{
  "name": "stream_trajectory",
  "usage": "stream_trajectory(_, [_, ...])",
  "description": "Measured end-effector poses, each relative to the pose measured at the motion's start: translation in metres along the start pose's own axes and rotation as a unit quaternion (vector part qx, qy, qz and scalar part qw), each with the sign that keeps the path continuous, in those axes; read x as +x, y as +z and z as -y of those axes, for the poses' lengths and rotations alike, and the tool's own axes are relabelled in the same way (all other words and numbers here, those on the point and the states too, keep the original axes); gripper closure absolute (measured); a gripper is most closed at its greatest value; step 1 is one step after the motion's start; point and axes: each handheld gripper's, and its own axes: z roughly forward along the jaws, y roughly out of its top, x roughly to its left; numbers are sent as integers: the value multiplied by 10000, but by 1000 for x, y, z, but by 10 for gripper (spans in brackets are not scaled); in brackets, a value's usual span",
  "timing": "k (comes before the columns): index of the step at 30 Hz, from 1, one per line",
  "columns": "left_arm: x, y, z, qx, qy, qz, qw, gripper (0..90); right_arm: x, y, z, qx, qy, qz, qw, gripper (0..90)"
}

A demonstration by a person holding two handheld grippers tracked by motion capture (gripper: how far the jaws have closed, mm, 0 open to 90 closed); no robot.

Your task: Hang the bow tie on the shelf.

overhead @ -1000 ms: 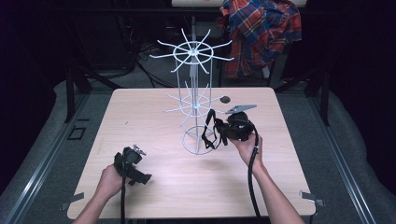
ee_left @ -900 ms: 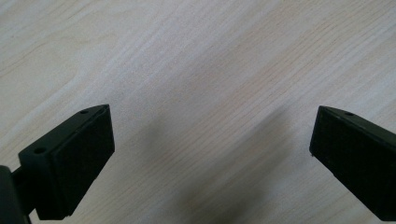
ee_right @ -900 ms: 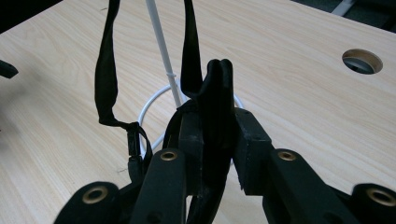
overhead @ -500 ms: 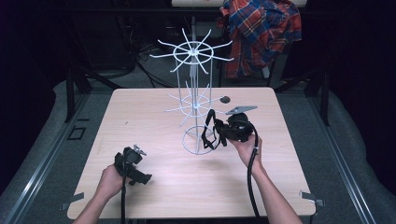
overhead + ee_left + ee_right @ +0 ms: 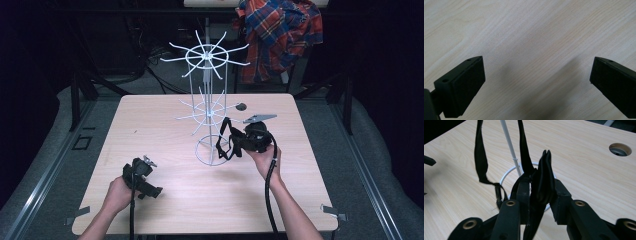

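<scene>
Table: pale wood top (image 5: 165, 125), with a round hole (image 5: 620, 149) in the right gripper view, off to one side of the stand.
Stand: white wire rack (image 5: 206, 107) with two tiers of spokes on one upright pole, rising from a ring base (image 5: 202, 150) on the table, near its middle.
Strap: black fabric strap (image 5: 544, 178), folded into a bunch between the jaws of the right gripper; two loose lengths run upward past the pole, one on each side of it in the right gripper view; in the high view the strap (image 5: 226, 140) hangs just beside the ring base, on its right.
Right gripper: held level in the person's right hand (image 5: 264, 156), right of the stand; right gripper (image 5: 541, 192) jaws nearly together with the bunched strap pinched between the pads, and they have just been easing apart slightly.
Left gripper: left gripper (image 5: 141, 176) held in the left hand (image 5: 117, 192) near the table's front left, well apart from the stand; in the left gripper view its jaws stand wide apart over bare wood with nothing between them.
Background: plaid shirt (image 5: 280, 35) hanging behind the table.
</scene>
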Motion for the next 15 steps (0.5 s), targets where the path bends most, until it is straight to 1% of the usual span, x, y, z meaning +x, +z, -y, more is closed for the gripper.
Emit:
stream_trajectory(4, [0, 0, 0, -3, -3, 8, 10000, 1, 0, -2, 0, 6, -1, -21, 10000, 691])
stream_trajectory(8, [1, -1, 0, 10, 4, 11, 10000, 1, 1, -7, -2, 73, -94, -38, 9999, 664])
stream_trajectory(9, [1, -1, 0, 5, -3, 11, 10000, 1, 1, -7, -2, 52, -77, -47, 9999, 656])
stream_trajectory(13, [0, -2, 0, 1, 6, 26, 10000, 1, 2, -14, -4, 155, -148, -43, 9998, 601])
stream_trajectory(15, [0, -2, 0, 1, 7, 25, 10000, 1, 2, -18, -5, 205, -165, -85, 9996, 574])
